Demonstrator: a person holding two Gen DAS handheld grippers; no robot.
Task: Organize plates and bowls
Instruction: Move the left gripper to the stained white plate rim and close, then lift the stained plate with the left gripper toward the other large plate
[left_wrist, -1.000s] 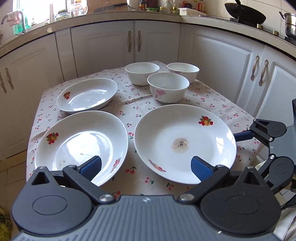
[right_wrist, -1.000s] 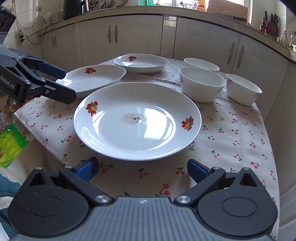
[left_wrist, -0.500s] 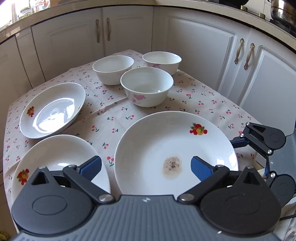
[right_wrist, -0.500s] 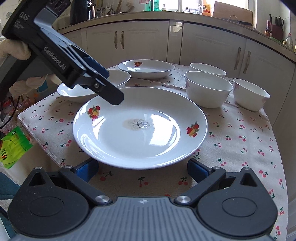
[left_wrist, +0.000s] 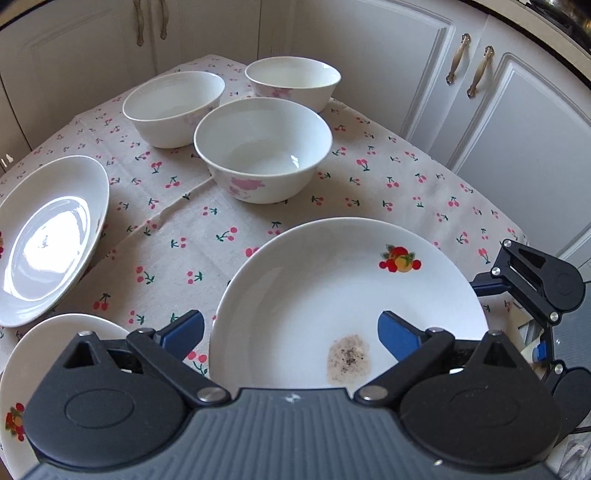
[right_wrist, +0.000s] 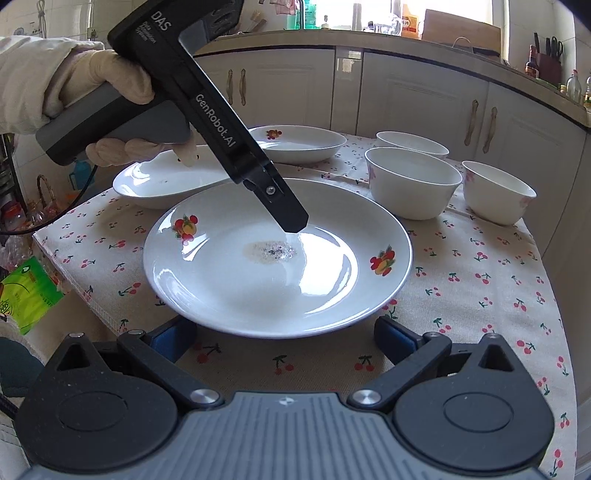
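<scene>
A big white plate (left_wrist: 314, 295) with a brown stain at its middle lies at the near edge of the cherry-print table. My left gripper (left_wrist: 291, 334) hangs tilted down over the plate's near-left rim, its jaws closing. One blue pad (left_wrist: 184, 332) is outside the rim and the other inside; neither touches the plate. From the right wrist view the left gripper (right_wrist: 293, 221), in a gloved hand, points down at the stained plate (right_wrist: 332, 280). My right gripper (right_wrist: 286, 339) stands open just short of that plate's near rim, holding nothing.
Two more plates (left_wrist: 48, 236) (left_wrist: 33, 376) lie to the left. Three white bowls (left_wrist: 262, 151) (left_wrist: 173, 107) (left_wrist: 291, 81) stand at the back. White cabinets (left_wrist: 517, 129) close in behind and to the right. A green packet (right_wrist: 26, 295) lies below the table's left edge.
My left gripper swung right from between the two near plates to over the stained plate, tipped further down, and its jaws narrowed a little. The right gripper stayed put.
</scene>
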